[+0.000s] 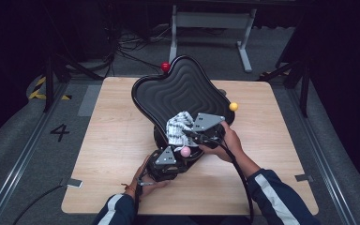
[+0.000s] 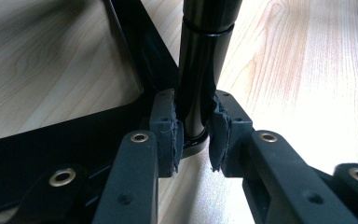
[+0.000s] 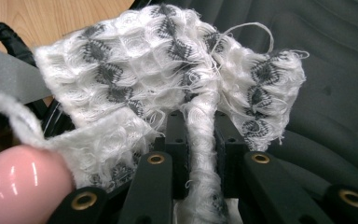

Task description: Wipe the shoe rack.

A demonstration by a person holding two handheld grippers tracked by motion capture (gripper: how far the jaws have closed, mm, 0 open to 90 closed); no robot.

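Note:
A black ribbed, wavy-edged panel (image 1: 178,91) stands tilted on a black stand on the wooden table (image 1: 115,140). My left gripper (image 1: 165,160) is low at the stand's foot. In the left gripper view my left gripper (image 2: 193,122) is shut on the stand's upright black post (image 2: 200,70), with its pads pressed on both sides. My right gripper (image 1: 188,132) is shut on a white and grey woven cloth (image 1: 177,125) held against the panel's lower part. The cloth (image 3: 168,70) fans out above the right gripper (image 3: 204,128), with the panel (image 3: 326,70) behind it.
A red ball (image 1: 165,66), a yellow ball (image 1: 233,106) and a pink ball (image 1: 185,151) stick out around the panel. The pink ball (image 3: 21,182) is close beside my right gripper. Bare tabletop (image 2: 307,70) lies on both sides. A white metal frame (image 1: 211,28) stands beyond the table.

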